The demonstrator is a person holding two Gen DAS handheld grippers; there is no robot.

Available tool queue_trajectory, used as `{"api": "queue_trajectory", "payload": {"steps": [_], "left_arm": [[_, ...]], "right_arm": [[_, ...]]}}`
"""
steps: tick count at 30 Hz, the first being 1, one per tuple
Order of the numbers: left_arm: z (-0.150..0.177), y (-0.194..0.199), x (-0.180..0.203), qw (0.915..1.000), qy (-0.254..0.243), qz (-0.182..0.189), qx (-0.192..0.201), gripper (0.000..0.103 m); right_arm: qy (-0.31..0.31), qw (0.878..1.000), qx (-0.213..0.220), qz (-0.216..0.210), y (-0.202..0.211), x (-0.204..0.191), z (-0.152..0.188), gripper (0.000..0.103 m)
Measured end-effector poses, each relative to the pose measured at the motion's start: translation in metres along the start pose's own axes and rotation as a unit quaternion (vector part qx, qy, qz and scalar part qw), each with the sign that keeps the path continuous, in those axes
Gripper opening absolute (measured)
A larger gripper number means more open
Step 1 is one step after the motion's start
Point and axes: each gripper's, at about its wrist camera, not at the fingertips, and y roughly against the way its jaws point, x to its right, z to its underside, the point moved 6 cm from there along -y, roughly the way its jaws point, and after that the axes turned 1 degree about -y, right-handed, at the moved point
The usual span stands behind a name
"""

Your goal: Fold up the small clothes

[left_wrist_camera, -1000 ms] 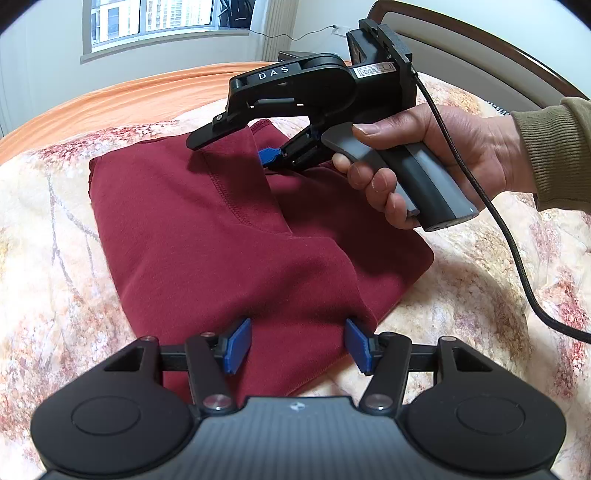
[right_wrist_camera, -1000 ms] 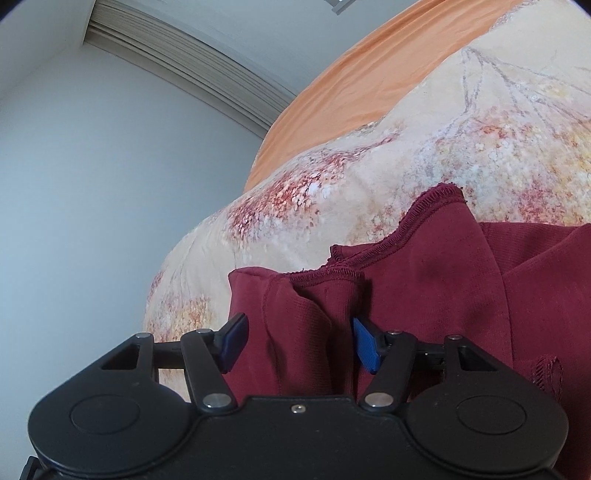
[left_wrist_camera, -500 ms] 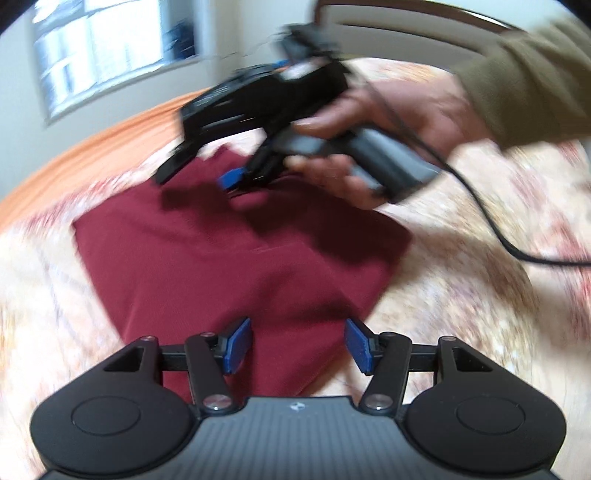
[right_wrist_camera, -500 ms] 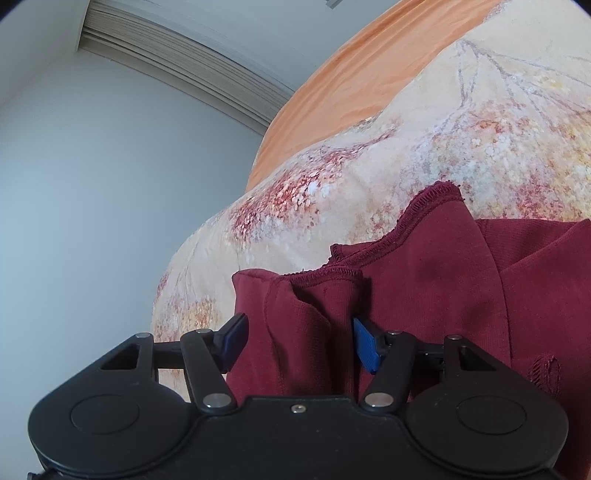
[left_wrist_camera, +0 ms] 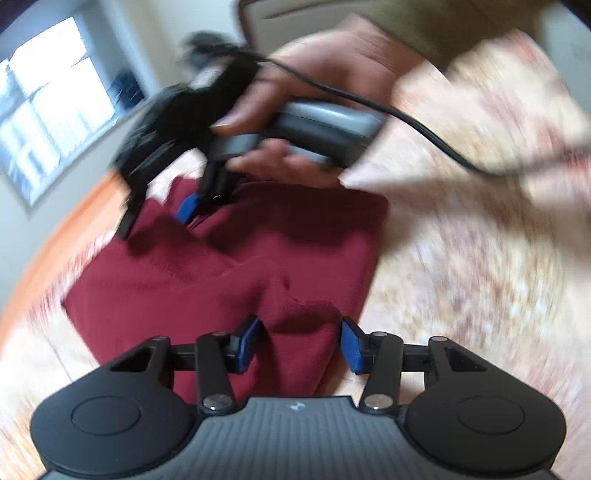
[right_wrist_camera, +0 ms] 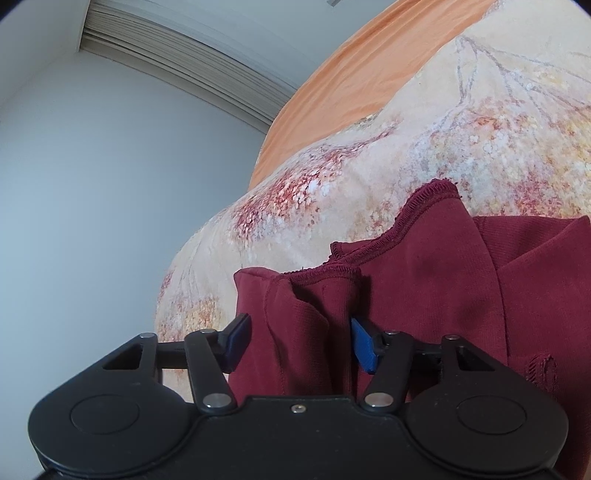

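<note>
A dark red garment (left_wrist_camera: pixel 229 266) lies folded on the floral bedspread (left_wrist_camera: pixel 461 277). My left gripper (left_wrist_camera: pixel 299 345) sits low over its near corner. A raised bunch of the cloth stands between the blue pads, and the jaws are closing on it without visibly squeezing it. My right gripper (right_wrist_camera: pixel 295 341) is at the far hemmed corner of the garment (right_wrist_camera: pixel 424 280), with a fold of cloth between its pads; its jaws are closing too. The left wrist view is blurred and shows the right gripper (left_wrist_camera: pixel 157 216) held by a hand (left_wrist_camera: pixel 325 74) over that far corner.
A black cable (left_wrist_camera: pixel 424 125) runs from the right gripper across the bed to the right. An orange sheet (right_wrist_camera: pixel 369 81) covers the bed beyond the bedspread. A window (left_wrist_camera: pixel 48 107) is at the far left and a headboard (left_wrist_camera: pixel 295 11) at the top.
The left gripper rolled and shifted along the garment's near edge, and a bunch of cloth now rises between its narrower jaws. The right gripper's jaws narrowed slightly around the same fold.
</note>
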Motion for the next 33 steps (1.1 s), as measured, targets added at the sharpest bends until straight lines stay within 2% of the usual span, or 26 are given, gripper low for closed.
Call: {"api": "queue_trajectory", "payload": {"steps": [1, 3, 4, 6, 10, 14, 18, 23, 27, 30, 33], "left_arm": [[0.0, 0.003, -0.007, 0.9995, 0.03, 0.009, 0.004, 0.05], [0.002, 0.005, -0.019, 0.9969, 0.075, 0.025, 0.007, 0.038], [0.003, 0.005, -0.023, 0.9954, 0.09, 0.03, 0.007, 0.034], [0.004, 0.007, -0.032, 0.9921, 0.119, 0.037, 0.014, 0.016], [0.001, 0.011, -0.041, 0.9849, 0.163, 0.052, 0.028, 0.012], [-0.008, 0.02, -0.043, 0.9808, 0.181, 0.054, 0.046, 0.011], [-0.033, 0.033, -0.04, 0.9775, 0.186, 0.056, 0.083, 0.011], [-0.069, 0.025, -0.026, 0.9736, 0.185, 0.074, 0.111, 0.011], [-0.083, 0.017, -0.017, 0.97, 0.192, 0.088, 0.121, 0.011], [-0.084, 0.004, -0.011, 0.9703, 0.193, 0.094, 0.111, 0.011], [-0.081, -0.011, -0.007, 0.9745, 0.182, 0.095, 0.09, 0.012]], "right_arm": [[-0.003, 1.0, -0.001, 0.001, 0.001, 0.002, 0.0, 0.048], [-0.009, 1.0, -0.001, 0.004, 0.003, 0.006, -0.001, 0.028], [-0.01, 1.0, -0.001, 0.007, 0.003, 0.007, -0.001, 0.024], [-0.007, 1.0, 0.001, 0.008, 0.005, 0.008, 0.0, 0.015], [-0.008, 1.0, 0.007, 0.002, 0.008, 0.006, 0.0, 0.011], [-0.016, 1.0, 0.016, -0.018, 0.016, -0.001, -0.004, 0.01], [-0.005, 1.0, 0.015, -0.027, 0.037, -0.013, -0.02, 0.01], [0.029, 1.0, -0.004, 0.005, 0.066, -0.012, -0.046, 0.01], [0.033, 0.999, -0.012, 0.04, 0.085, 0.005, -0.058, 0.01], [0.03, 0.998, -0.015, 0.055, 0.092, 0.02, -0.058, 0.01], [0.024, 0.997, -0.013, 0.075, 0.091, 0.038, -0.055, 0.01]]}}
